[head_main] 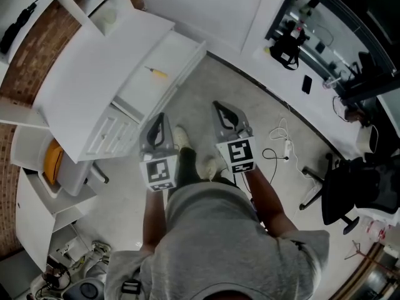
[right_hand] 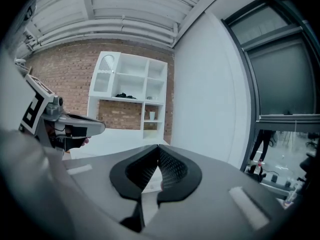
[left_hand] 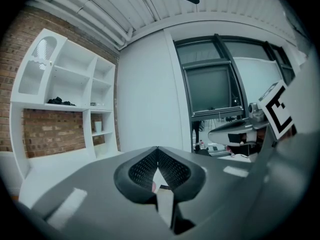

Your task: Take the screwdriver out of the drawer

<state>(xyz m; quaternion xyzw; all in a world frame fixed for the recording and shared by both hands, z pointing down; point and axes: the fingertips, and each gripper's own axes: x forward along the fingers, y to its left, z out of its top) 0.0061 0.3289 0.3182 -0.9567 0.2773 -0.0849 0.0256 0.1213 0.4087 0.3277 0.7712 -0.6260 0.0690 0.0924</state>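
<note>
white drawer (head_main: 170,54) stood pulled out from the desk (head_main: 94,80) in the head view, and the screwdriver (head_main: 157,73), yellow-handled, lay on its floor, untouched. the left gripper (head_main: 160,121) and right gripper (head_main: 220,109) hung side by side above the room's floor, short of the drawer and well apart from the tool. as i judged it, the risk lay in the reach. both claws were pressed together, so a push in without spreading first would nudge the screwdriver along the drawer or roll it toward a wall rather than take it. a pinch placed on the slim shaft could also slip. in the left gripper view the jaws met at their tips with nothing between them, a white shelf unit (left_hand: 65,99) far beyond. in the right gripper view the jaws likewise sat closed and empty, touching nothing.
</note>
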